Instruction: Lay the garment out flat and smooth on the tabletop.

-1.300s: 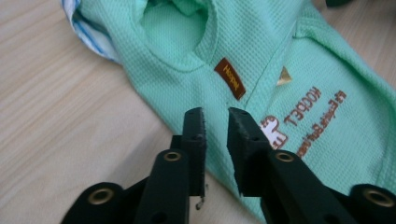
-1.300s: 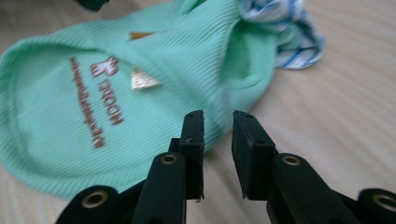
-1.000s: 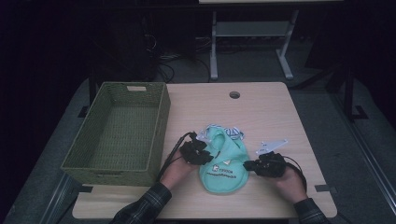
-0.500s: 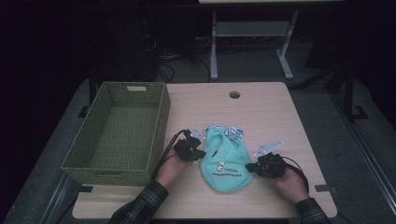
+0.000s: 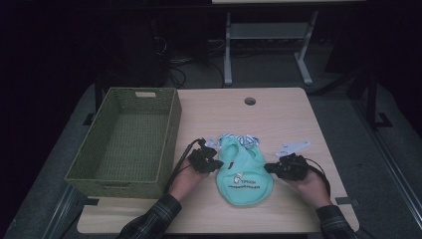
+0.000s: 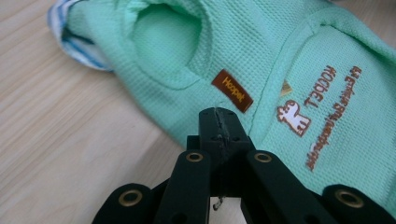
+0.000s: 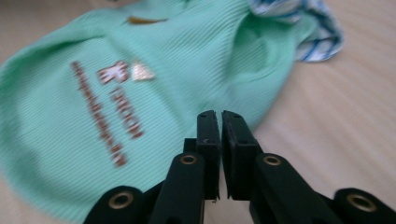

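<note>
Garment (image 5: 244,172), mint green with brown lettering and a striped blue-white edge, lies flat on my surface (image 5: 278,114), just right of the basket (image 5: 124,142). My left gripper (image 5: 215,163) sits at its left edge with jaws pressed together after just closing; in the left gripper view (image 6: 217,116) the tips meet at the fabric's hem, though I cannot tell whether cloth is pinched. My right gripper (image 5: 271,168) rests at the right edge, jaws nearly together with a slim gap (image 7: 220,119), nothing between them.
</note>
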A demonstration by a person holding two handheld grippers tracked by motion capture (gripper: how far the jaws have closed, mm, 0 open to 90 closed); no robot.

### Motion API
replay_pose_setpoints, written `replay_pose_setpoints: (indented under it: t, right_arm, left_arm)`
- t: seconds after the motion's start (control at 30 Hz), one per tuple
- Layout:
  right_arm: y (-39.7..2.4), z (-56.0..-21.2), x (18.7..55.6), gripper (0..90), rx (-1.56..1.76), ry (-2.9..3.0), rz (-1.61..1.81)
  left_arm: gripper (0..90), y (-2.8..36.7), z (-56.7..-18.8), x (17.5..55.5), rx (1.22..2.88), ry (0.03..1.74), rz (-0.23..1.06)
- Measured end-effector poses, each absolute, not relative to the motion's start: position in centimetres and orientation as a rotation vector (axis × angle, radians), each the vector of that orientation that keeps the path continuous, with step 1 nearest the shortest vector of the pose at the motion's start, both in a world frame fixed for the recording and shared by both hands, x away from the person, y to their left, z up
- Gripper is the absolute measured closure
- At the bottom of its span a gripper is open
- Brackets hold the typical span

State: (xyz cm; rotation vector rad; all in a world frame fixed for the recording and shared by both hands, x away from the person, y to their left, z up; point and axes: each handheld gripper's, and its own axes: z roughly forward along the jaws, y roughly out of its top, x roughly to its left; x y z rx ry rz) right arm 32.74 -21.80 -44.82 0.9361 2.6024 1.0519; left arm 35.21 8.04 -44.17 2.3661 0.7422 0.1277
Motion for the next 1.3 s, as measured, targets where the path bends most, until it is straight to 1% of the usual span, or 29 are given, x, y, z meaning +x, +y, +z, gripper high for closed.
replay_pose_setpoints:
  t: [0.07,0.13,0.17,0.23,0.27,0.37,0.4,0.43,0.47,0.8,0.83,0.87,0.9,0.97,1.1,1.3]
  right_arm:
    - [-21.8,-44.8,33.1,86.3,0.94,2.596,1.056]
    - [-21.8,-44.6,34.6,87.9,0.964,2.571,1.074]
    - [-21.8,-44.6,34.6,87.9,0.964,2.571,1.074]
    - [-21.8,-44.5,35.8,88.1,0.979,2.557,1.085]
    - [-21.8,-44.4,37.0,88.2,0.998,2.543,1.104]
    - [-21.4,-44.6,38.7,88.1,1.012,2.535,1.108]
    - [-21.4,-44.6,38.7,88.1,1.012,2.535,1.108]
    - [-21.3,-44.7,39.2,87.2,1.018,2.535,1.114]
    - [-21.0,-44.8,40.3,83.6,1.048,2.524,1.144]
    - [-19.6,-46.0,42.8,75.1,1.138,2.552,1.156]
    - [-19.3,-46.2,43.0,75.4,1.147,2.56,1.144]
    - [-19.1,-46.7,43.3,81.0,1.131,2.575,1.137]
    - [-19.1,-46.7,43.3,81.0,1.131,2.575,1.137]
    - [-18.7,-46.9,43.3,87.5,1.134,2.585,1.119]
    - [-18.8,-46.5,43.1,89.2,1.094,2.56,1.067]
    - [-21.0,-45.7,43.4,89.6,1.111,2.513,0.992]
  left_arm:
    - [89.3,7.6,-44.4,35.3,2.382,0.734,0.118]
    - [89.4,7.4,-44.7,35.4,2.395,0.731,0.122]
    - [89.4,7.4,-44.9,35.5,2.406,0.731,0.117]
    - [89.6,7.3,-45.2,35.6,2.426,0.732,0.117]
    - [89.6,7.4,-45.4,35.6,2.436,0.729,0.117]
    - [89.7,7.5,-45.4,35.7,2.435,0.73,0.105]
    - [89.7,7.6,-45.5,35.7,2.429,0.734,0.102]
    - [89.7,7.6,-45.5,35.7,2.424,0.738,0.097]
    - [89.7,7.6,-45.5,35.7,2.423,0.735,0.097]
    - [89.8,7.5,-45.5,35.6,2.427,0.724,0.112]
    - [89.8,7.5,-45.5,35.6,2.427,0.724,0.111]
    - [89.8,7.5,-45.5,35.7,2.427,0.724,0.11]
    - [89.8,7.5,-45.5,35.7,2.428,0.726,0.108]
    - [89.8,7.5,-45.5,35.7,2.426,0.728,0.106]
    - [89.9,7.5,-45.5,35.6,2.427,0.724,0.109]
    - [89.9,7.8,-45.5,35.7,2.43,0.727,0.109]
